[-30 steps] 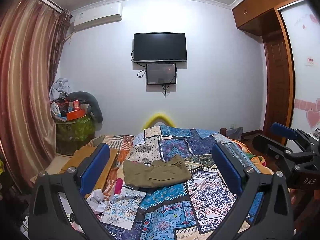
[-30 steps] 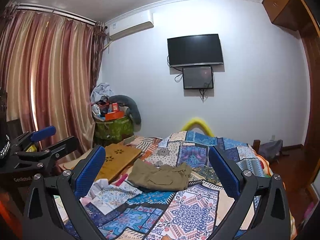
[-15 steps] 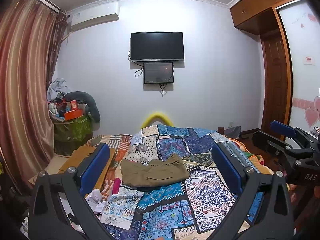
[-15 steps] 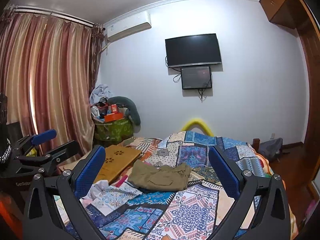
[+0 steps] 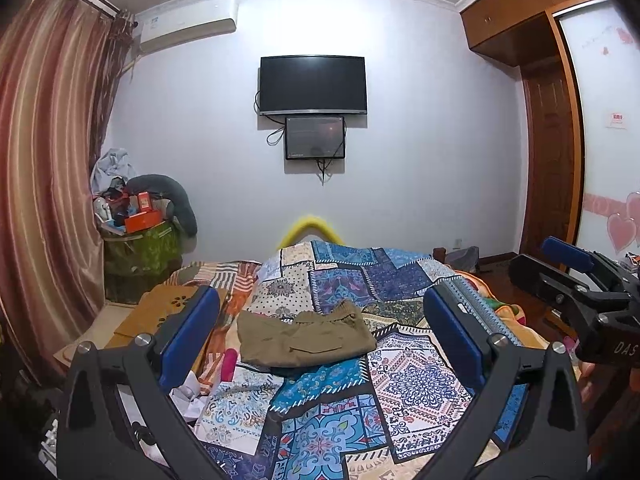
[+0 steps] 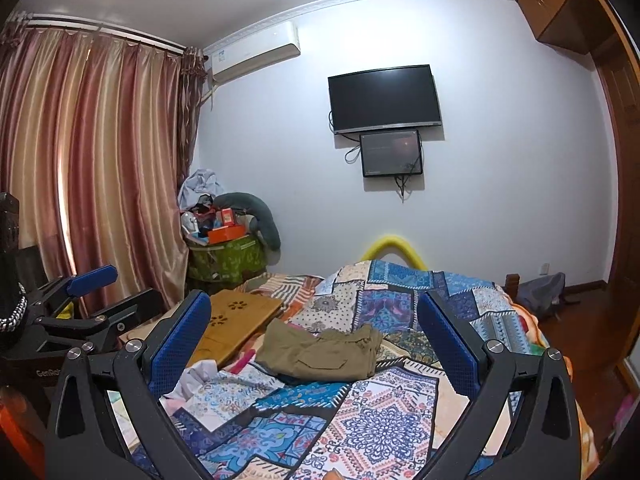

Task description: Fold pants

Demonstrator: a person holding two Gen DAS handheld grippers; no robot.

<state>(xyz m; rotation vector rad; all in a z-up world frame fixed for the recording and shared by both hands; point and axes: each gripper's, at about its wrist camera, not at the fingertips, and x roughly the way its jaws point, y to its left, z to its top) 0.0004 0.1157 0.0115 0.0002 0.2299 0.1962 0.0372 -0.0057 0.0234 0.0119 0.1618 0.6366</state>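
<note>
Olive-brown pants point(image 5: 306, 338) lie in a folded bundle on the patchwork bedspread point(image 5: 420, 384), elastic waistband toward the far side. In the right wrist view the same pants point(image 6: 320, 354) rest mid-bed. My left gripper point(image 5: 320, 334) is open, held well back from the pants with nothing between its blue pads. My right gripper point(image 6: 316, 336) is also open and empty, equally far back. The right gripper point(image 5: 576, 280) shows at the right edge of the left wrist view, and the left gripper point(image 6: 80, 300) at the left edge of the right wrist view.
A wooden lap tray point(image 6: 236, 320) lies on the bed's left side, with white and pink cloth scraps point(image 6: 196, 376) near it. A green bin piled with clutter point(image 6: 226, 256) stands by the curtains point(image 6: 92, 184). A TV point(image 6: 384, 98) hangs on the far wall.
Both views have drifted slightly; the wall TV sits a little further left and higher than a second ago. The pants have not moved and both grippers stay open.
</note>
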